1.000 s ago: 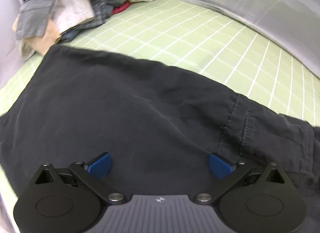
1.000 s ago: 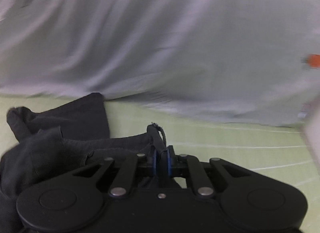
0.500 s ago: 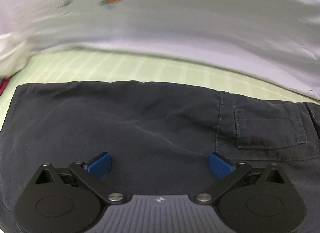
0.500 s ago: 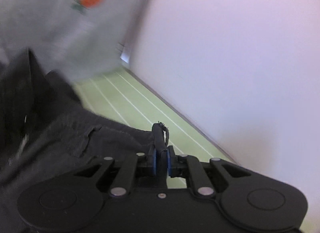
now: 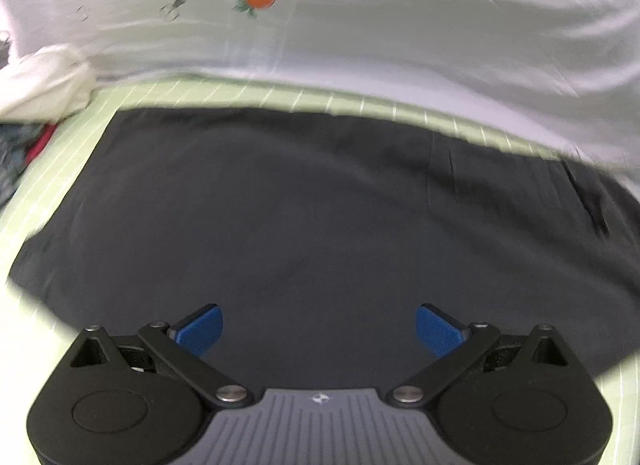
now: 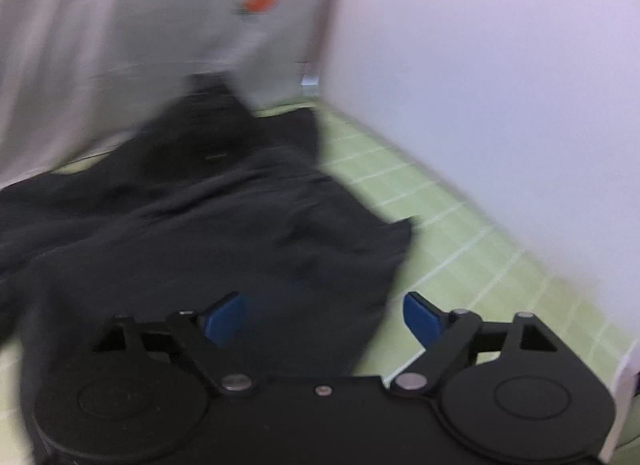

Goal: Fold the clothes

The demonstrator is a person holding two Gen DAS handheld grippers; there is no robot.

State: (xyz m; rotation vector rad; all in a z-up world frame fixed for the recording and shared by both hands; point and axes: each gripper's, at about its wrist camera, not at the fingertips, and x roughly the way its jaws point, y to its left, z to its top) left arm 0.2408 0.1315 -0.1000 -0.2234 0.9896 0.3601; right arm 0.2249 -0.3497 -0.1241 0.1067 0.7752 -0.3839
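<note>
Left gripper [image 5: 319, 330] jaws wide over dark shorts [image 5: 320, 217]; right gripper [image 6: 323, 319] jaws opening, gripping nothing

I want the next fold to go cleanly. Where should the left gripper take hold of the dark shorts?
Probably the left hem edge of the dark shorts, approached from the left over the bare green checked sheet. That edge lies flat and straight with nothing on it, so the open left gripper could slide a finger under.

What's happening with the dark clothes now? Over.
Left gripper open, empty. Right gripper opening, nothing pinched. Dark garment flat on green sheet. Nothing in the way.
</note>
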